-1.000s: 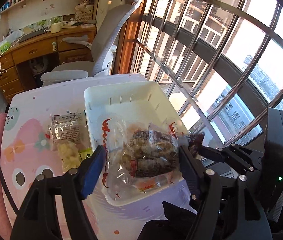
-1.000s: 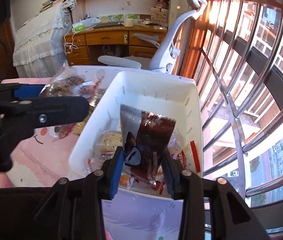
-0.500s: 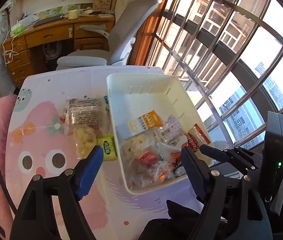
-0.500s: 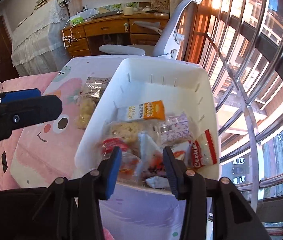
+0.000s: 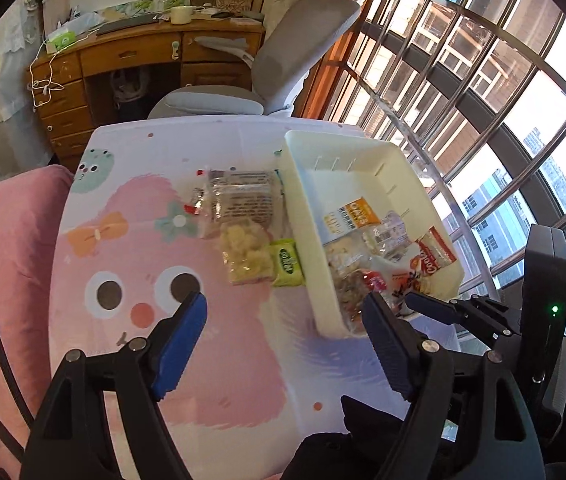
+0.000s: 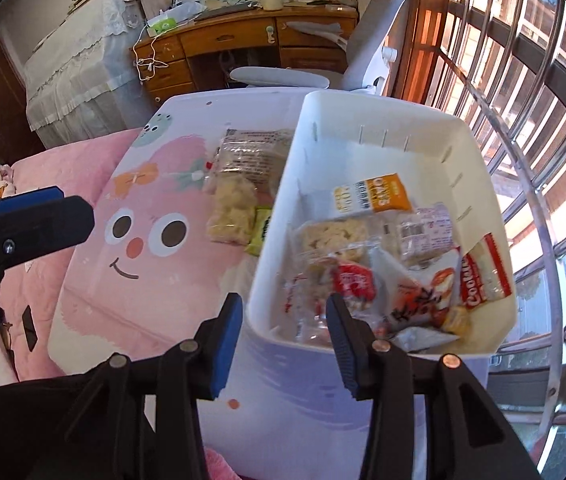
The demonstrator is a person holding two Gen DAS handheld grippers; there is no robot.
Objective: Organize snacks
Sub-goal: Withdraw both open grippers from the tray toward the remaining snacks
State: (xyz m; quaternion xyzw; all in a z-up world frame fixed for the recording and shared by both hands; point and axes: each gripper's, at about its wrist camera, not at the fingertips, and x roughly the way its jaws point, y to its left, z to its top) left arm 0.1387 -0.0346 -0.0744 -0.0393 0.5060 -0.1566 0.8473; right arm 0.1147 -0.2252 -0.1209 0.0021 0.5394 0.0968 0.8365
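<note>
A white bin (image 5: 347,148) (image 6: 379,116) stands on the right of the cartoon-print table and holds several snack packs, among them an orange oats pack (image 5: 353,216) (image 6: 371,198) and a red cookie pack (image 6: 483,276). Three packs lie on the table left of the bin: a clear bag of dark snacks (image 5: 243,200) (image 6: 249,156), a clear bag of yellow puffs (image 5: 245,256) (image 6: 231,210) and a small green pack (image 5: 286,262) (image 6: 261,230). My left gripper (image 5: 283,320) is open and empty above the table near the bin's front corner. My right gripper (image 6: 283,320) is open and empty over the bin's near left corner.
A pink blanket (image 5: 7,240) lies left of the table. A grey office chair (image 5: 283,60) and a wooden desk (image 5: 123,60) stand beyond the table's far edge. Barred windows (image 5: 483,100) run along the right side.
Both grippers let their packs go into the bin: the left a clear bag of dark snacks, the right a dark wrapper. Both then drew back and left, open and empty.
</note>
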